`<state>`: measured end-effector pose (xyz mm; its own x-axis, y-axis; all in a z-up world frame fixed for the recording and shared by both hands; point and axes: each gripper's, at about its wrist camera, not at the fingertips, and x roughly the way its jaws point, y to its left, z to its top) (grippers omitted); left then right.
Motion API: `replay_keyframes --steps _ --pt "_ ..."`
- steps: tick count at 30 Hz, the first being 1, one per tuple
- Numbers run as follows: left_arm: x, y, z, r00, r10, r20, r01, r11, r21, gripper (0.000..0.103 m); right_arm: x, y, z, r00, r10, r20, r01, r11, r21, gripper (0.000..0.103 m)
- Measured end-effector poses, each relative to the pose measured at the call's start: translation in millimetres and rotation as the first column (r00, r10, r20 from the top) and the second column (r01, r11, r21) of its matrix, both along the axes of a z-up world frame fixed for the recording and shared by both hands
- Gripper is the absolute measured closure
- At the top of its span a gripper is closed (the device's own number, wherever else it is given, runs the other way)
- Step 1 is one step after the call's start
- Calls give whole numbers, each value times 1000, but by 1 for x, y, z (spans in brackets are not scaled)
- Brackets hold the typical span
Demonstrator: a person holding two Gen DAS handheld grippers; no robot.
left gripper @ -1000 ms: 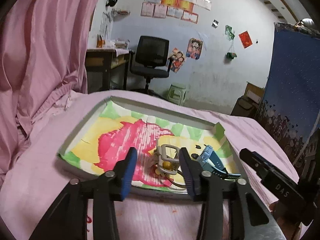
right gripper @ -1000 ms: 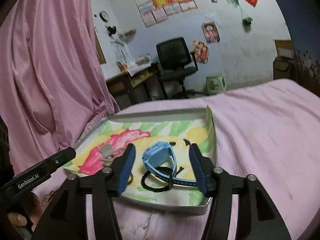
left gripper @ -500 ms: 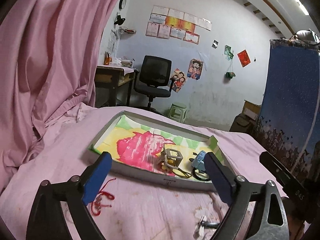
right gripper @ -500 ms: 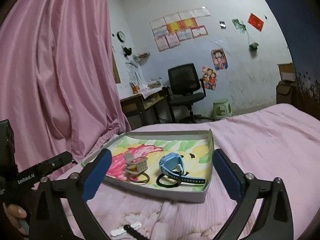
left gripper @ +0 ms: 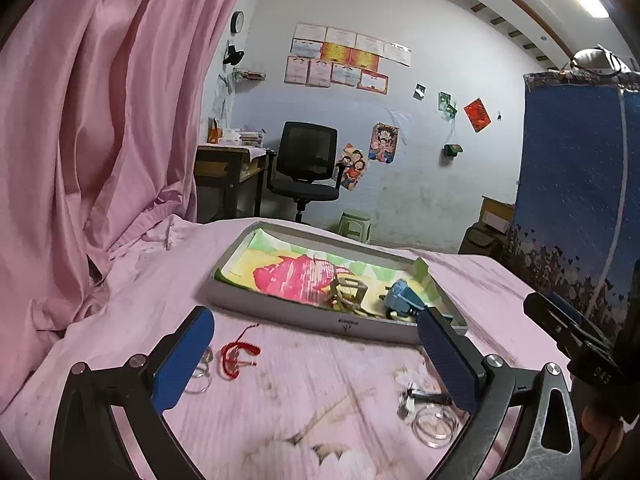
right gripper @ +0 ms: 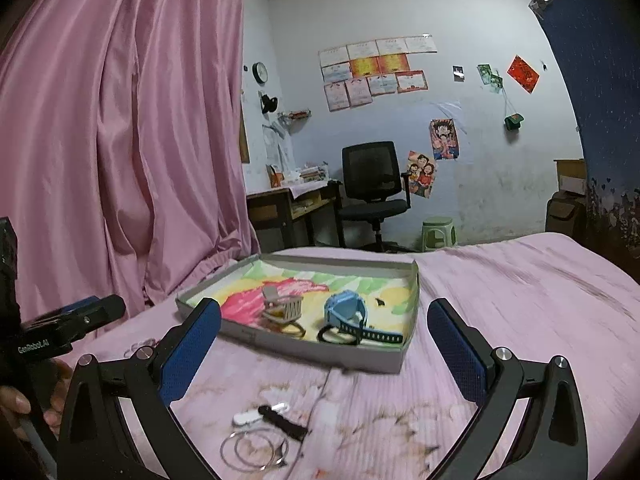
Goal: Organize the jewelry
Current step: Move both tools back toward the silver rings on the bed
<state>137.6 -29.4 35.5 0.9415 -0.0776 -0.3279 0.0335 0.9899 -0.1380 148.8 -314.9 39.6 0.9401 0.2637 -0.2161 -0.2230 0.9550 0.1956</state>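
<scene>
The bed (left gripper: 320,400) has a soft pink sheet, and it is bumpy. Small things could sink into the folds or slide when something presses the sheet down beside them.

The tray (left gripper: 280,308) sits on the bed with a bright picture paper inside. It is light card, I think, so a bump on its near wall could shove it away or tip it.

In the tray lie a blue watch (right gripper: 345,314), a small grey cage-like thing (right gripper: 285,309) and a black loop (right gripper: 338,336). They lie close together, some touching, so a careless drop could knock them into a heap.

The left tongs (left gripper: 316,360) are spread wide with nothing in them. The right tongs (right gripper: 324,356) are spread wide and empty too. Both hang above the bed, just in front of the tray.

Some jewelry is not in the tray yet. A red cord bracelet (left gripper: 236,356) lies on the sheet by the left tongs. Thin clear rings (right gripper: 248,450) lie flat near the right tongs, with a white clip (right gripper: 250,416) and a black clip (right gripper: 284,422) next to them.

The rings look the hardest. They are thin and flat, so the tongs may pinch the sheet instead, or the rings may slip out. The red cord is floppy and could dangle and snag on the tray wall.
</scene>
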Motion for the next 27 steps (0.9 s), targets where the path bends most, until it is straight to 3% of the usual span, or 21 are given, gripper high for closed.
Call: replay_keyframes --steps 13,27 --pt "-17 29 -21 996 18 -84 -19 1000 -12 1 -3 1 -23 982 44 -182 -43 999 9 1" --pt "9 62 -46 965 75 -253 -87 996 -35 1 14 20 -60 921 146 -362 -139 989 45 4"
